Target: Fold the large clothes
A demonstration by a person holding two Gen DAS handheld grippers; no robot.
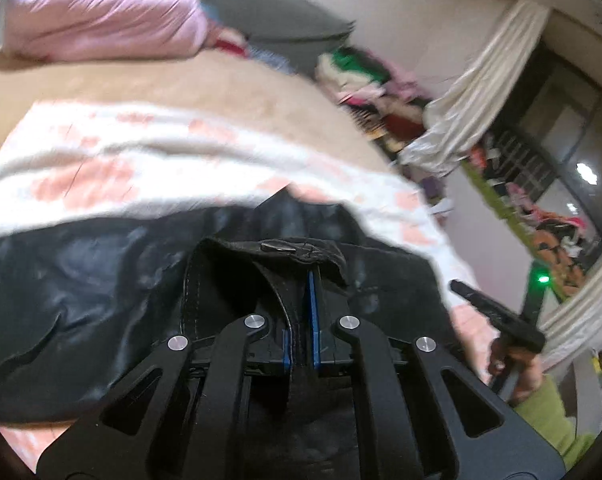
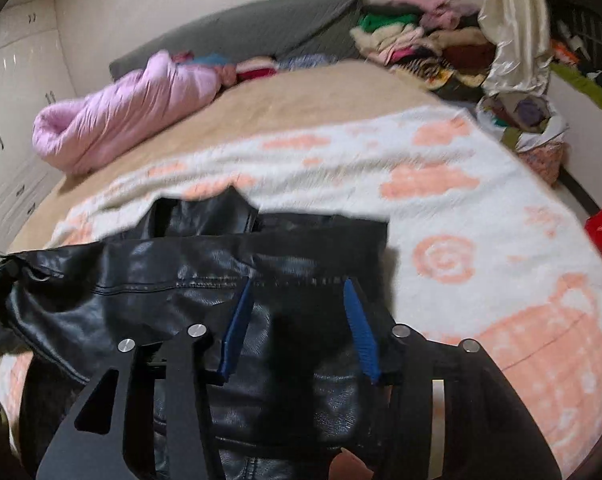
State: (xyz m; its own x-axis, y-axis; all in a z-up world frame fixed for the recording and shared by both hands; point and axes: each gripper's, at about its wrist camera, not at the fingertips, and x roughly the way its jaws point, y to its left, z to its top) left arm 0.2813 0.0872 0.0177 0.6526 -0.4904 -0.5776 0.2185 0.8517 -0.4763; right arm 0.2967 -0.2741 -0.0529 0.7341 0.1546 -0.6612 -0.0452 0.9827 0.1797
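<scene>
The left gripper (image 1: 301, 300) is pressed together on a strap-like edge of the black glossy leather jacket (image 2: 189, 280), near a metal snap button (image 1: 278, 245) at about 12 o'clock from its blue-padded fingertips. The right gripper (image 2: 299, 308) has its jaws spread, the jacket's stitched hem crossing between them; whether the pads touch the leather cannot be told.

The jacket lies partly folded on a white fleece blanket with peach swirl patterns (image 2: 461, 208), which covers a tan bed (image 2: 301, 96). From the right gripper the garment's bulk runs out toward 9 o'clock, its long axis roughly left to right, collar end near 11 o'clock. A rolled pink quilted duvet (image 2: 113, 120) sits well apart at 10 o'clock (motion blur softens much detail). Judging by this, the right gripper is nearer the free hem and would likely close there.
</scene>
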